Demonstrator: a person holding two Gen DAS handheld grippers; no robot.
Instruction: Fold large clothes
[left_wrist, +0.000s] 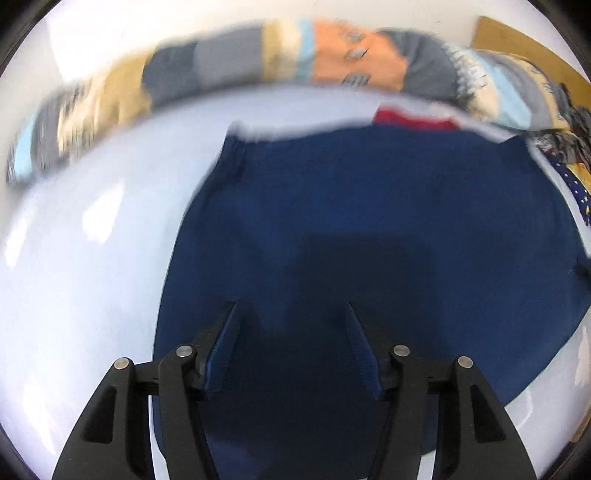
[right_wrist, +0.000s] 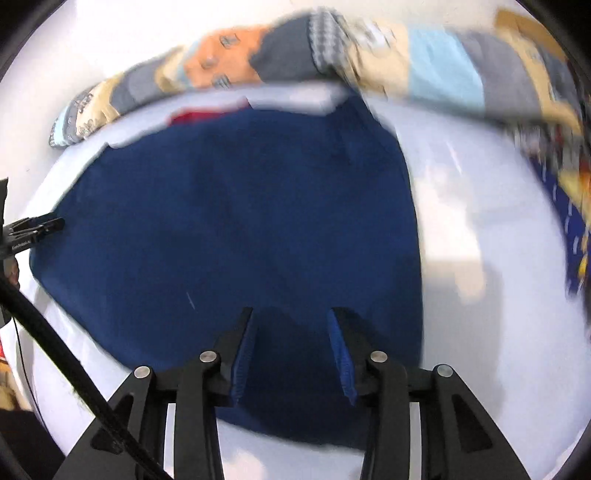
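A large navy blue garment (left_wrist: 369, 221) lies spread flat on a white surface (left_wrist: 92, 258). At its far edge a red patch (left_wrist: 413, 118) and a strip of white cloth show. In the left wrist view my left gripper (left_wrist: 291, 317) hangs over the garment's near part, jaws apart, nothing between the blue pads. The right wrist view shows the same garment (right_wrist: 229, 221), and my right gripper (right_wrist: 291, 317) stands over its near right corner, also open and holding nothing. Both views are blurred.
A patchwork blanket (left_wrist: 332, 59) in grey, tan, orange and light blue runs along the back. Dark blue printed cloth (left_wrist: 576, 192) lies at the right, with cardboard (left_wrist: 517, 40) behind. A black cable (right_wrist: 55, 332) and a black tool part (right_wrist: 37, 227) sit at the left edge.
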